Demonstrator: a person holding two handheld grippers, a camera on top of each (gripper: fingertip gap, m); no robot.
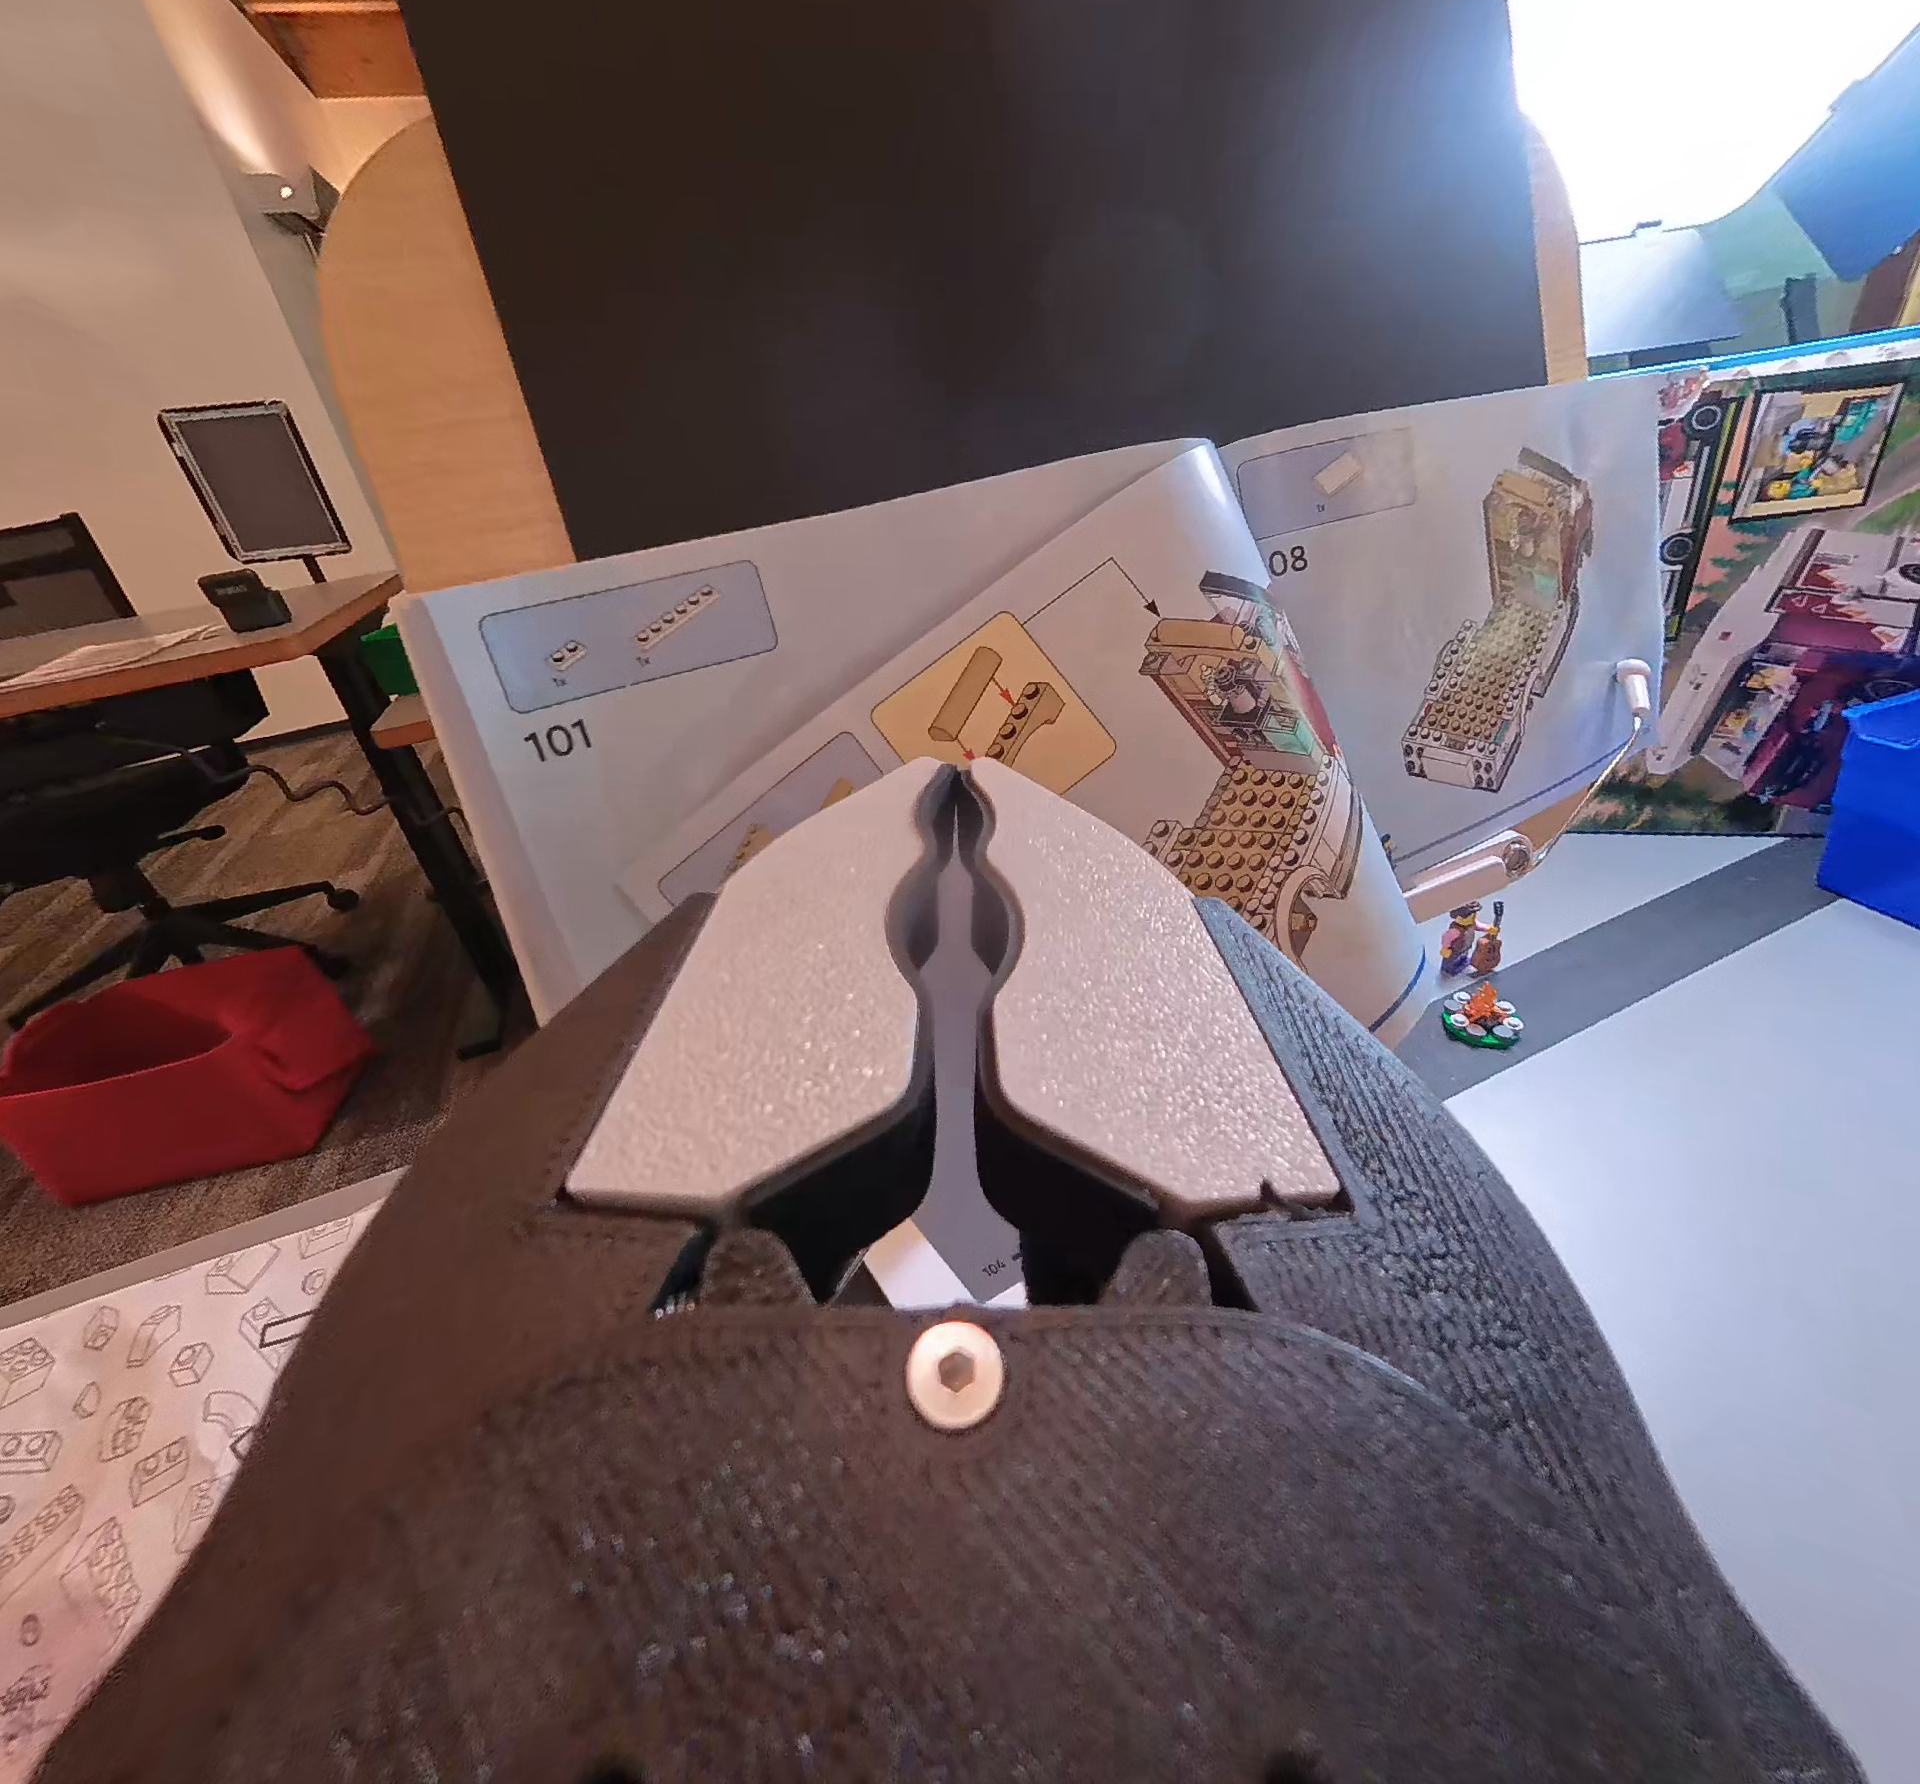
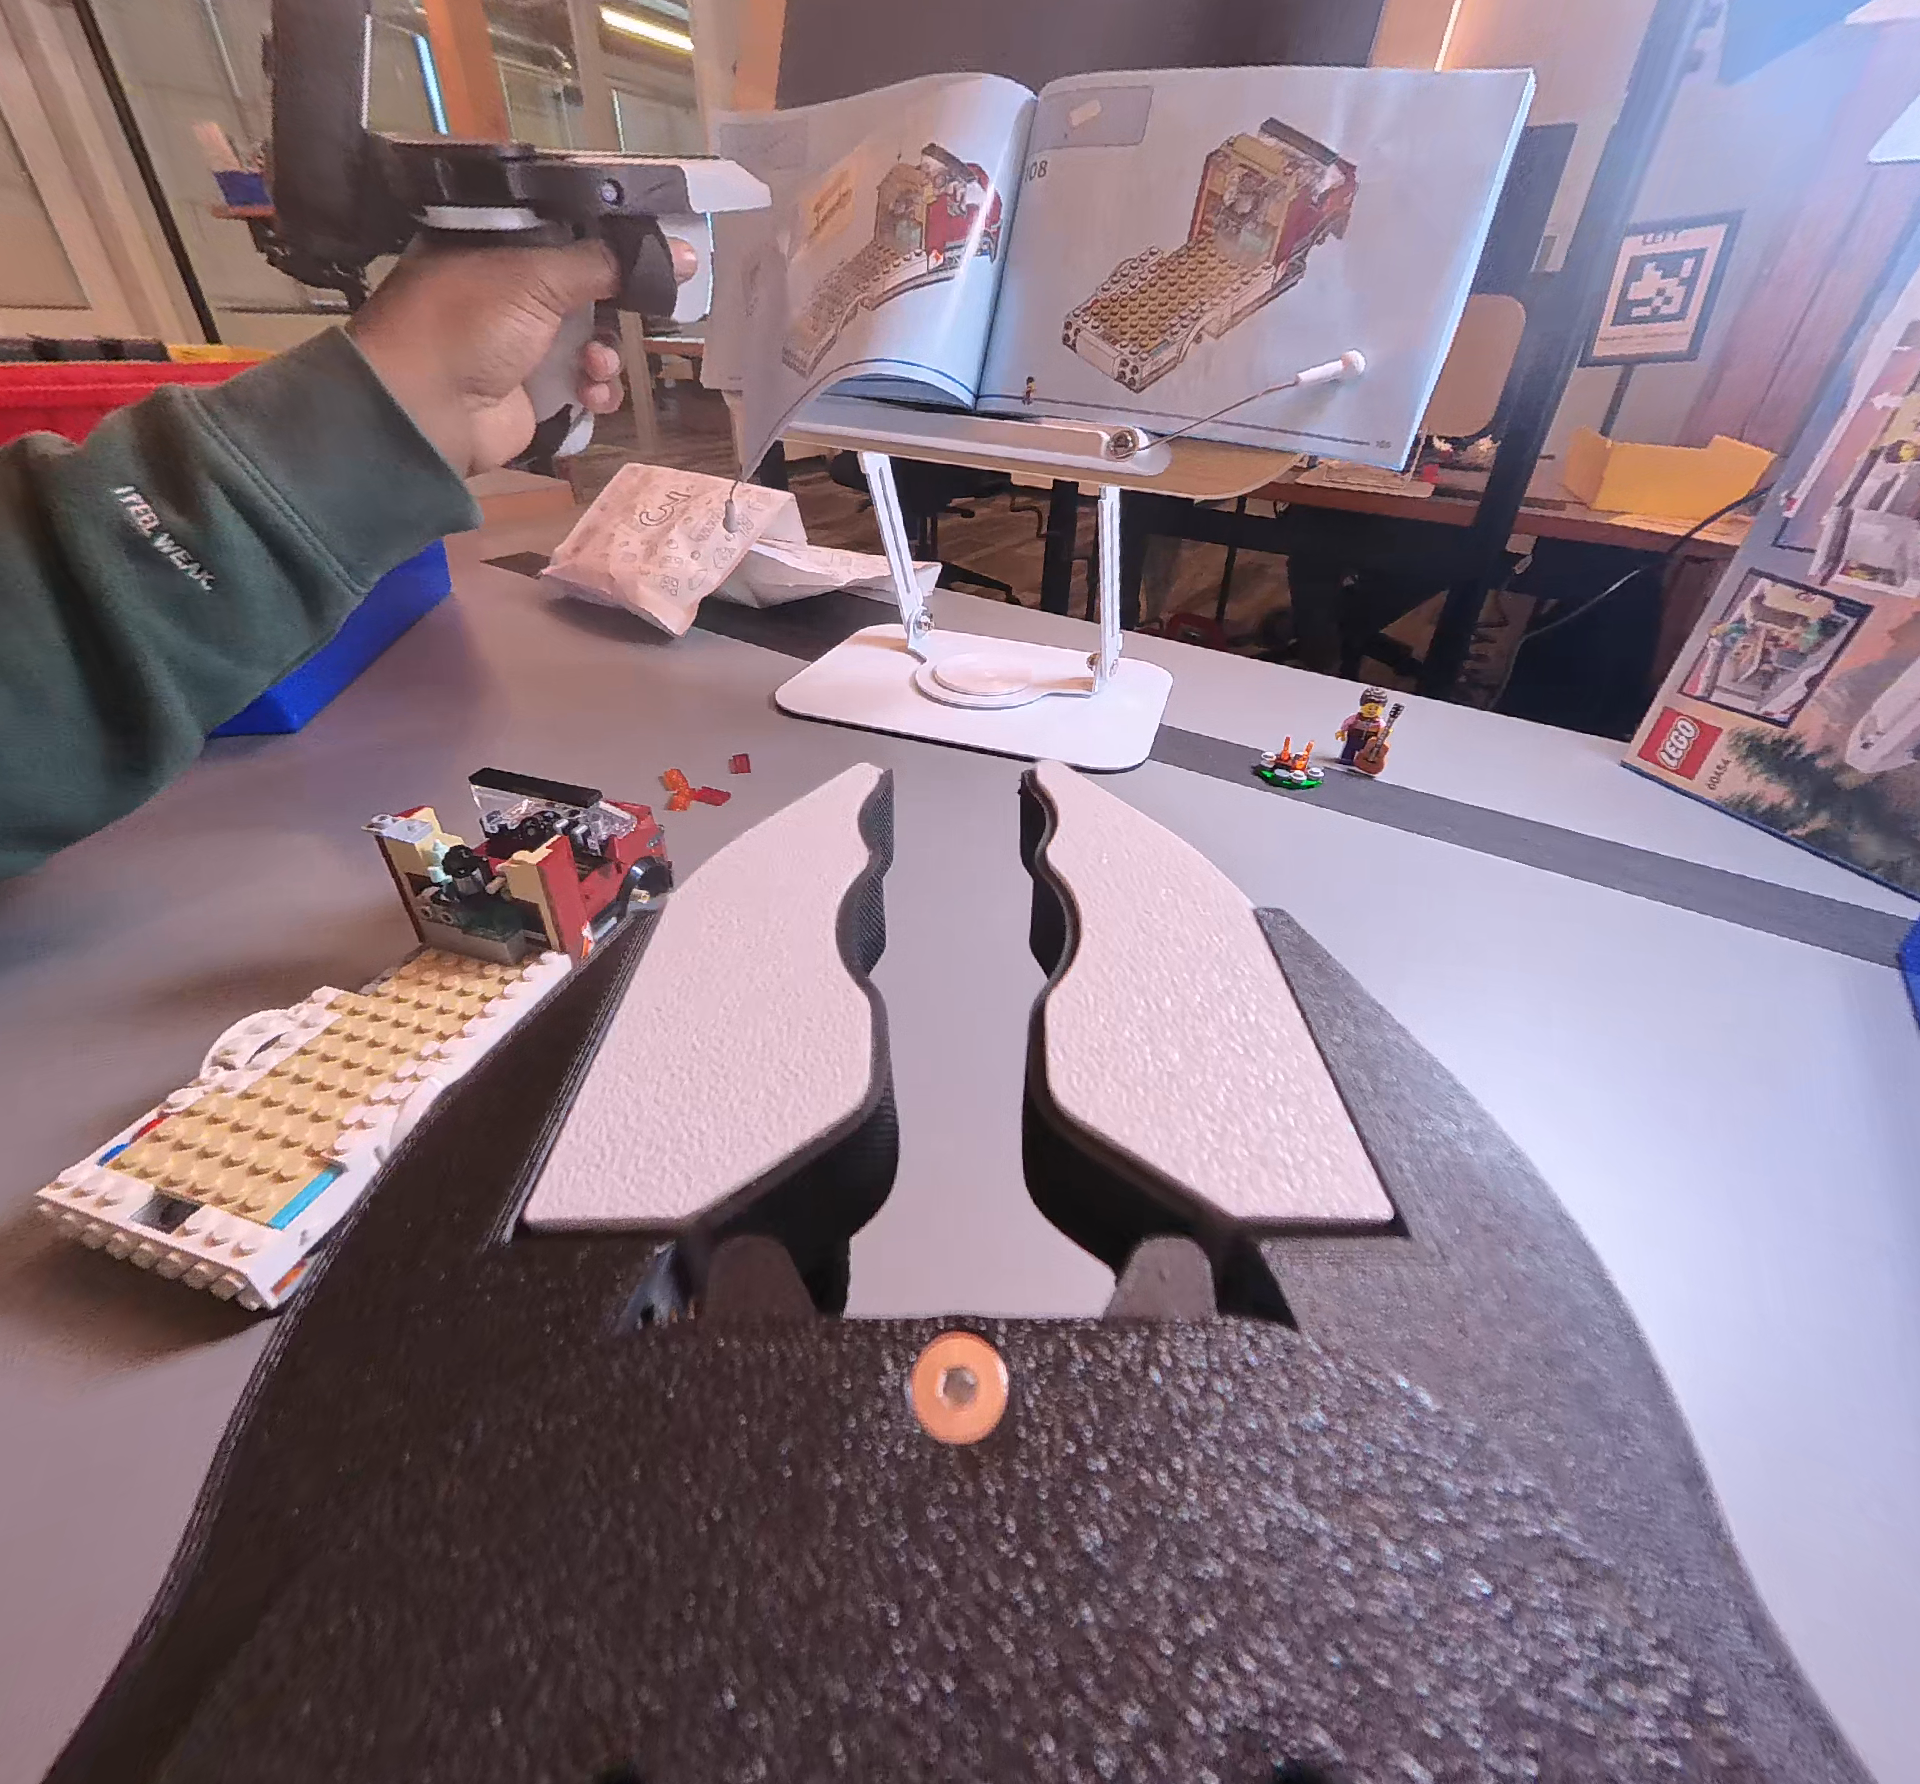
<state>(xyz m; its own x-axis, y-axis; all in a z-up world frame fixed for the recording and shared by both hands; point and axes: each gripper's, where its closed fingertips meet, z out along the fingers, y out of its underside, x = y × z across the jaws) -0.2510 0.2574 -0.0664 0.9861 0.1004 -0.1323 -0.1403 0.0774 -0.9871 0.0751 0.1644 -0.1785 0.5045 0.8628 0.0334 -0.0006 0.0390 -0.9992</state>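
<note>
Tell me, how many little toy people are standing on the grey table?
1 stands there on its own: a minifigure with a guitar, beside the small campfire piece, right of the book stand's base. Another may sit inside the red vehicle build; too small to tell.

Grey table (image 2: 1558, 1059), dark wall panel (image 1: 935, 176)

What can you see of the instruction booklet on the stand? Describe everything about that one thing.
The instruction booklet is thin glossy paper, pale blue-grey pages printed with brick-building diagrams. It lies open, tilted back on a white book stand on the grey table. A wire page holder presses its right page. One left-hand page curls forward, lifted off the stack, pinched between the closed fingers of the left claw.
</note>
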